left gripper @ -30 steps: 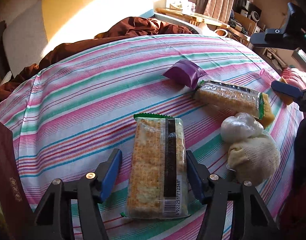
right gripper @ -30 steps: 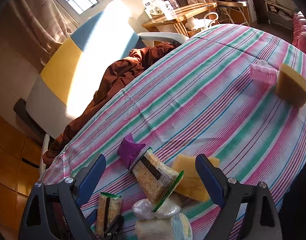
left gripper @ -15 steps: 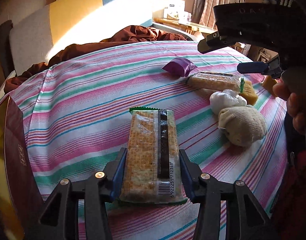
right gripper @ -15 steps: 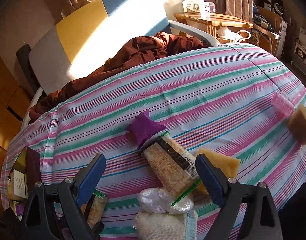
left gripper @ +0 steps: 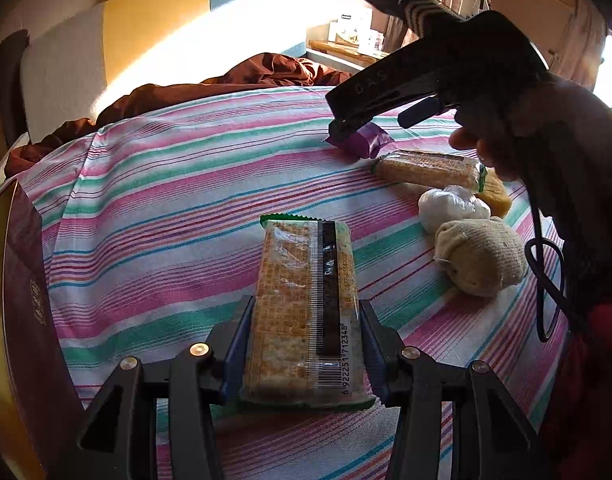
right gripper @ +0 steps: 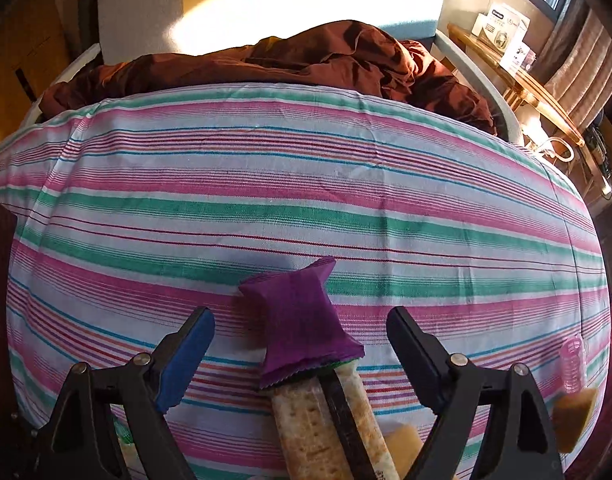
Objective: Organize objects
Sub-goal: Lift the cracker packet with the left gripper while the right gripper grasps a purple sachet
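Observation:
My left gripper [left gripper: 303, 344] is shut on a cracker packet [left gripper: 306, 312] with a green edge and a barcode, its pads pressing both long sides, over the striped cloth [left gripper: 165, 208]. My right gripper [right gripper: 299, 336] is open, its fingers on either side of a purple pouch [right gripper: 301, 316] that lies on the cloth, overlapping the end of a second cracker packet [right gripper: 334, 424]. In the left wrist view the right gripper's body hangs over the purple pouch [left gripper: 362, 140], with the second cracker packet [left gripper: 430, 170] beside it.
A white plastic bundle [left gripper: 450, 208], a beige sock ball [left gripper: 482, 256] and a yellow sponge [left gripper: 496, 196] lie at the right. A dark red box [left gripper: 25, 320] stands at the left edge. A pink roller [right gripper: 572, 364] and another sponge [right gripper: 574, 416] lie far right. A brown blanket [right gripper: 306, 60] lies behind.
My left gripper has closed onto the cracker packet. My right gripper has moved down and forward until its open fingers flank the purple pouch.

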The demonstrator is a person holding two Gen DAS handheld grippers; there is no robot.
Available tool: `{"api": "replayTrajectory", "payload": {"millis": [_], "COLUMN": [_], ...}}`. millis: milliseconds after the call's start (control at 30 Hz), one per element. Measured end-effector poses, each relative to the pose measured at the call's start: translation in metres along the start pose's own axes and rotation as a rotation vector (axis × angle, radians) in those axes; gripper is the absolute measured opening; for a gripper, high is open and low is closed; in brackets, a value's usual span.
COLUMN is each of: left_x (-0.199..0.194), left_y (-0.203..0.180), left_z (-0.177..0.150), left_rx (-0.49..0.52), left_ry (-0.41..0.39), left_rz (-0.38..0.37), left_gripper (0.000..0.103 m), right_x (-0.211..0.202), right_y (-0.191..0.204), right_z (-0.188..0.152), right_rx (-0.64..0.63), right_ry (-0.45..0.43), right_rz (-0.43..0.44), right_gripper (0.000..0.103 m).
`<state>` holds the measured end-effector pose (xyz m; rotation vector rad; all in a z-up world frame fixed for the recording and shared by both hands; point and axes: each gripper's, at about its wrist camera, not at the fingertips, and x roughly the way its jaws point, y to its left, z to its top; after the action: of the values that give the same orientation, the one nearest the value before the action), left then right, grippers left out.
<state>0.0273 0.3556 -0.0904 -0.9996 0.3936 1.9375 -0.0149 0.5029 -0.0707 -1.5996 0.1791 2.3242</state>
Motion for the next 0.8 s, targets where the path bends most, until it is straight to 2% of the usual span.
{"api": "replayTrajectory", "payload": {"millis": [33,100,167,367,467,633,700,800], "left_x": [0.000,0.000,-0.001,-0.002,-0.002,-0.003,-0.006,-0.007], "left_y": [0.000,0.001,0.001,0.000,0.004,0.006,0.008,0.004], "left_z": [0.000,0.000,-0.001,-0.002,0.000,0.009,0.013,0.019], "left_rx": [-0.001,-0.005,-0.009,-0.018,-0.024,-0.060,-0.094,-0.052], "left_ry": [0.000,-0.002,-0.004,-0.011,-0.003,0.047,0.059,0.063], "left_rz": [-0.002,-0.006,-0.010,-0.012,-0.032,-0.065,-0.065,-0.026], "left_gripper": [0.050,0.050,0.050,0.052,0.054,0.067,0.068,0.069], "right_x": [0.007,0.013,0.009,-0.004,-0.005,-0.004,-0.004,-0.003], "right_y": [0.000,0.004,0.011,0.046,0.044,0.037,0.035,0.033], "right_z": [0.002,0.003,0.000,-0.028,-0.034,-0.036,-0.035,-0.033], "right_rx": [-0.004,-0.014,-0.026,-0.064,-0.042,-0.016,-0.012,-0.020], "right_ry": [0.019,0.036,0.035,0.013,-0.002,-0.008,-0.006,-0.002], "right_rz": [0.003,0.036,0.044,0.150,0.170,0.207,0.216,0.213], "right_gripper": [0.065,0.038,0.037,0.037,0.038,0.038,0.038,0.038]}}
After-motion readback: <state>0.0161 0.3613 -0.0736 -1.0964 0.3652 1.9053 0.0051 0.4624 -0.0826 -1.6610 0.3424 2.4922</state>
